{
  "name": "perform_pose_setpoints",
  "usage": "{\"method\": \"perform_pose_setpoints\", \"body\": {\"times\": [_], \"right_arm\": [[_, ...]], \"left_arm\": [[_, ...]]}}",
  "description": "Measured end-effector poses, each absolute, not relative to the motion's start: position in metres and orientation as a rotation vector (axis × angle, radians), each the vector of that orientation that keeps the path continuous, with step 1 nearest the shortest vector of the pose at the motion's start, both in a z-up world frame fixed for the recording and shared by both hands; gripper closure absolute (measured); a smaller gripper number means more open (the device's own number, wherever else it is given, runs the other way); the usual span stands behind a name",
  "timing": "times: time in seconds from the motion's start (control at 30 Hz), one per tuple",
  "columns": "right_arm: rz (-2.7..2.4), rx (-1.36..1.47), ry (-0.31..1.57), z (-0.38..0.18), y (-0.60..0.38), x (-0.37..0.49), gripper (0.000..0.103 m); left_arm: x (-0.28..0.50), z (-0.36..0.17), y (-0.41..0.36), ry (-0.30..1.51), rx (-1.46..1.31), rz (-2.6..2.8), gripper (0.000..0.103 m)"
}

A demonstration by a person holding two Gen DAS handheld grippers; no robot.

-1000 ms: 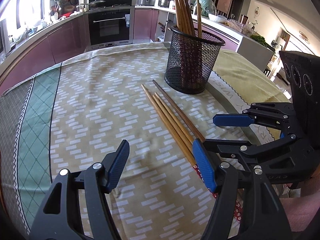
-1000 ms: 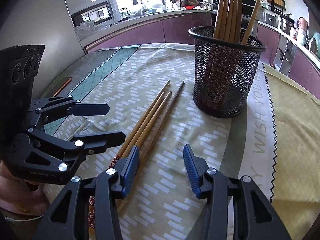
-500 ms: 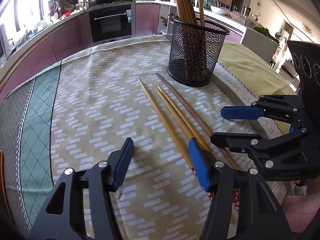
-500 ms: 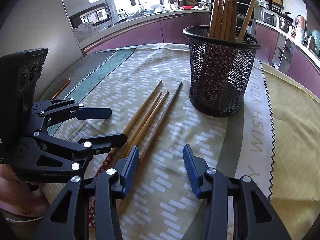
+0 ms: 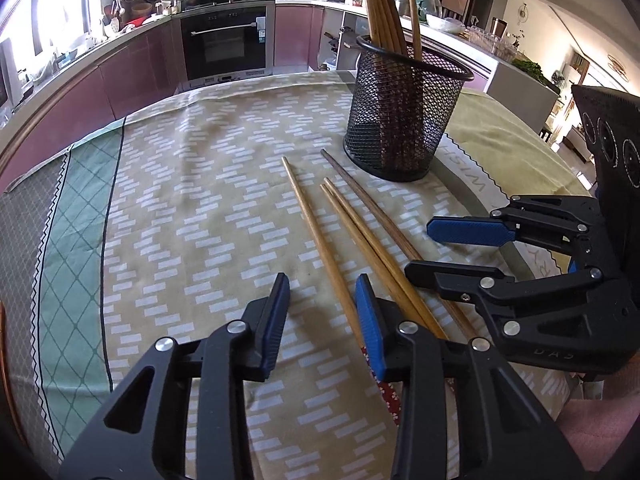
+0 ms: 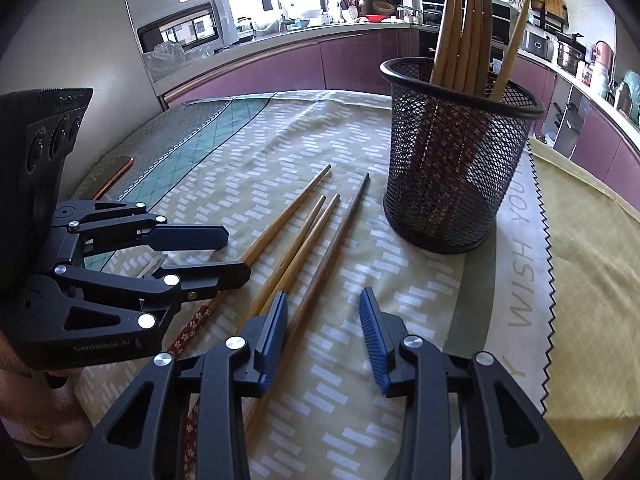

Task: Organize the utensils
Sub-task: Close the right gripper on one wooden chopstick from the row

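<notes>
Wrist views—low, close, sharing chopsticks (image 5: 316, 224).

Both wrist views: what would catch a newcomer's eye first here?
The black mesh holder standing upright on the patterned tablecloth, with a bundle of wooden chopsticks poking out of its top. Just in front of it, four loose chopsticks lie side by side on the cloth. The left gripper and right gripper hover low over their near ends, jaws just narrowed but not yet clamping anything.
</notes>
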State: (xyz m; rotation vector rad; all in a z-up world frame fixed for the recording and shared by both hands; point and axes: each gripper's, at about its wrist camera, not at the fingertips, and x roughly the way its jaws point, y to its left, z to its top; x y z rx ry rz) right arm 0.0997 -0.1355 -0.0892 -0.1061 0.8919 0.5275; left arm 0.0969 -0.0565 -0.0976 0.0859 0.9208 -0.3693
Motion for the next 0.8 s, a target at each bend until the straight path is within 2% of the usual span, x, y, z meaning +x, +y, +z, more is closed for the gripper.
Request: {"method": "perform_pose_setpoints", "body": {"times": [0.07, 0.2, 0.23, 0.27, 0.4, 0.8], "right_arm": [[0.524, -0.102, 0.893, -0.089, -0.134, 0.103, 0.074], [0.53, -0.023, 0.908, -0.09, -0.142, 0.111, 0.089], [0.535, 0.003, 0.912, -0.091, -0.145, 0.112, 0.093], [0.542, 0.031, 0.917, -0.092, -0.148, 0.114, 0.093], [0.545, 0.087, 0.92, -0.093, -0.154, 0.114, 0.094], [0.609, 0.127, 0.875, -0.079, -0.165, 0.102, 0.097]], "left_arm": [[0.1, -0.097, -0.056, 0.923, 0.076, -0.364, 0.074], [0.102, -0.097, -0.054, 0.927, 0.041, -0.347, 0.083], [0.103, -0.097, -0.052, 0.928, 0.03, -0.342, 0.088], [0.103, -0.098, -0.051, 0.93, 0.02, -0.338, 0.091], [0.102, -0.098, -0.045, 0.933, -0.018, -0.324, 0.095], [0.088, -0.092, -0.047, 0.925, -0.034, -0.384, 0.095]]}}
